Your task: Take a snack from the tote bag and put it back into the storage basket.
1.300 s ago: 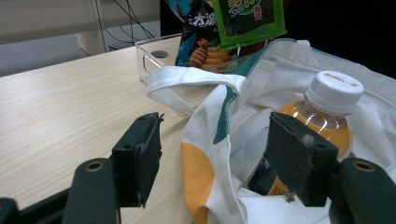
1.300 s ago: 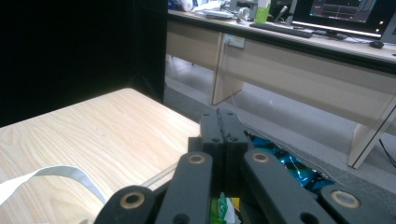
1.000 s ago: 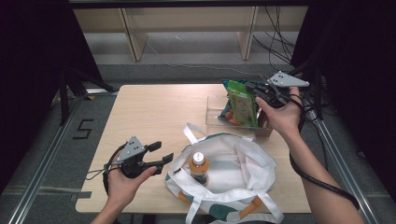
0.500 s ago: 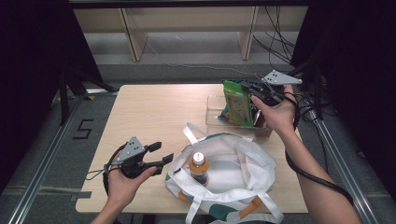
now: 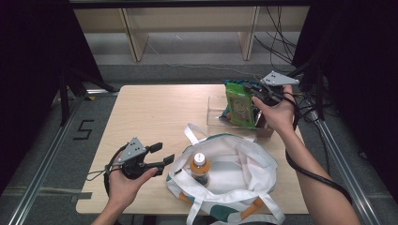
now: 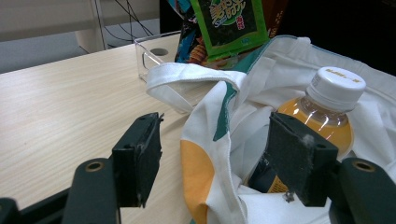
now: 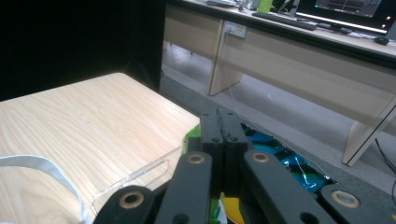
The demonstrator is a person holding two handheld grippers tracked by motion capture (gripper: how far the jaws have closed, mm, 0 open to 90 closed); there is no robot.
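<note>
Packing the tote bag [image 5: 234,164]: partly done
Bottle [image 5: 200,168] inside; right gripper [image 5: 251,92] fingers clenched on green snack packet [image 5: 239,104] over clear box [image 5: 217,112]; left gripper [image 5: 162,156] fingers released.

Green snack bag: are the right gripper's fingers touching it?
Touching. In the right gripper view the right gripper has its fingers pressed shut on the top edge of the green snack bag.

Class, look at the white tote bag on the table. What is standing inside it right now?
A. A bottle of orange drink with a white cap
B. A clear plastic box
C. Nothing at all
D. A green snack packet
A: the bottle with its white cap stands upright in the open tote bag, while the green snack packet is pinched in the right gripper over the clear box.
</note>
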